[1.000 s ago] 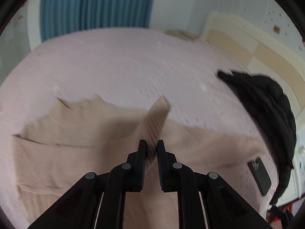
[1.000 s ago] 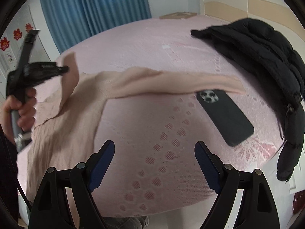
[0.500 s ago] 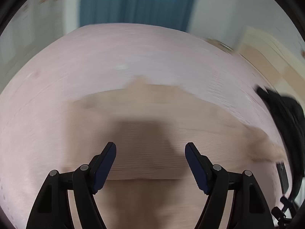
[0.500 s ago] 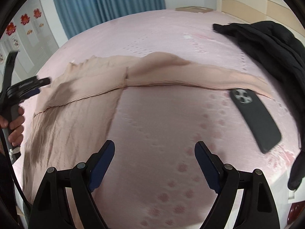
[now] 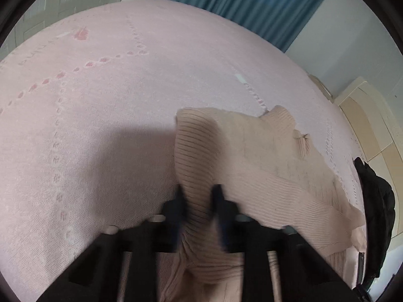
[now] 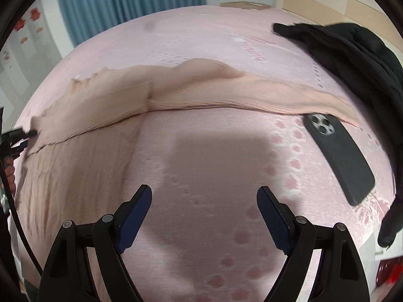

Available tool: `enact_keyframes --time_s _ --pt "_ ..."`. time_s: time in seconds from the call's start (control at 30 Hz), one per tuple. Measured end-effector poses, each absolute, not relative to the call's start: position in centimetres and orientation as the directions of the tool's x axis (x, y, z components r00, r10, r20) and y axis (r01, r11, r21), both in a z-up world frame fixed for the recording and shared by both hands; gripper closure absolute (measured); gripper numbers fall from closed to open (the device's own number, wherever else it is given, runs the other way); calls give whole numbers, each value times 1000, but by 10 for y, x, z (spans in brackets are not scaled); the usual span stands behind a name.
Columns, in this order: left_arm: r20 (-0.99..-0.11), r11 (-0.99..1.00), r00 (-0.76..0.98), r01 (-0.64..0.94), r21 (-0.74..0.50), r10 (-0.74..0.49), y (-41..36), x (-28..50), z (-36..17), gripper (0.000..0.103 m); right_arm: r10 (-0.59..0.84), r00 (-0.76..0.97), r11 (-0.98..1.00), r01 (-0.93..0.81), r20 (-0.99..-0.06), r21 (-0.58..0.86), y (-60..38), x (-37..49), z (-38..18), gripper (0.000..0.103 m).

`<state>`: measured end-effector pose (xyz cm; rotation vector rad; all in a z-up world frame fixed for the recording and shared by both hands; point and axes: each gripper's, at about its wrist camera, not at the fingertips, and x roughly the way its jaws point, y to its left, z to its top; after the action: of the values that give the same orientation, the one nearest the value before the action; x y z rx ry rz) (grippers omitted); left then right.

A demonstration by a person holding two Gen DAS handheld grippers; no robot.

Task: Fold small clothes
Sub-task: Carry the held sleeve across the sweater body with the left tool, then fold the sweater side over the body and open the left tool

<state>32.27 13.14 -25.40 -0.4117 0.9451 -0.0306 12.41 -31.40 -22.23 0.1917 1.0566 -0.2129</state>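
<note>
left wrist view: the left hand-held gripper (image 5: 197, 196) has its blue pads closed on a ribbed fold of the beige sweater (image 5: 252, 166), which rises between them (the pads are motion-blurred). the sweater lies on the pink bed (image 5: 100, 125), spreading from 6 o'clock toward 3 o'clock. a black jacket (image 5: 375, 209) sits at the 4 o'clock edge, a blue curtain (image 5: 252, 2) at 12 o'clock.

right wrist view: the left hand-held gripper (image 6: 27, 134) appears at 9 o'clock, touching the sweater's edge. the sweater (image 6: 100, 105) covers the bed (image 6: 201, 163) from 9 o'clock, one sleeve stretched toward 3 o'clock. the right hand-held gripper (image 6: 204, 202) hangs at 6 o'clock, jaws wide apart, holding nothing. a black phone (image 6: 340, 158) lies face down at 3 o'clock, its top just beside the sleeve end. the black jacket (image 6: 352, 58) lies at 2 o'clock.
</note>
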Motion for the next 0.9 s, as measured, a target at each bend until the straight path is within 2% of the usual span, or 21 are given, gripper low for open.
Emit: enact_keyframes --time_s 0.1,0.2,0.3,0.43,0.47,0.5,0.53,0.63,0.7,0.8,0.9 --pt "-728 933 668 -147 -330 -152 137 315 -240 90 -111 465 953 300 -878 38 -327 121 -221 19" --pt "-775 940 616 -162 -301 -141 137 325 -251 89 -126 474 946 321 -872 38 -338 118 -218 19" --pt "-786 961 609 -140 -239 -107 127 322 -247 82 -139 476 935 351 -868 43 -353 119 -217 19" --pt "-776 964 615 -96 -249 -139 121 308 -233 73 -188 496 912 409 -848 37 -384 118 -211 19" --pt "-772 967 620 -82 -243 -142 118 304 -230 70 -197 502 903 427 -842 44 -395 118 -209 19" --pt "-768 970 624 -68 -234 -141 114 301 -229 58 -204 507 892 448 -838 54 -407 118 -209 19" --pt "-767 973 627 -55 -223 -140 108 298 -230 42 -202 512 886 458 -835 67 -416 120 -208 22" --pt "-769 988 631 -23 -150 -102 88 290 -236 40 -196 527 877 472 -827 93 -443 127 -210 37" --pt "-770 996 634 -10 -93 -65 79 288 -238 39 -209 525 868 489 -825 91 -462 132 -211 44" --pt "-770 999 637 6 -41 -35 70 286 -238 37 -199 534 832 535 -822 146 -496 134 -215 45" --pt "-770 999 637 -1 -39 -29 71 287 -237 37 -197 530 800 573 -825 177 -523 136 -225 45"
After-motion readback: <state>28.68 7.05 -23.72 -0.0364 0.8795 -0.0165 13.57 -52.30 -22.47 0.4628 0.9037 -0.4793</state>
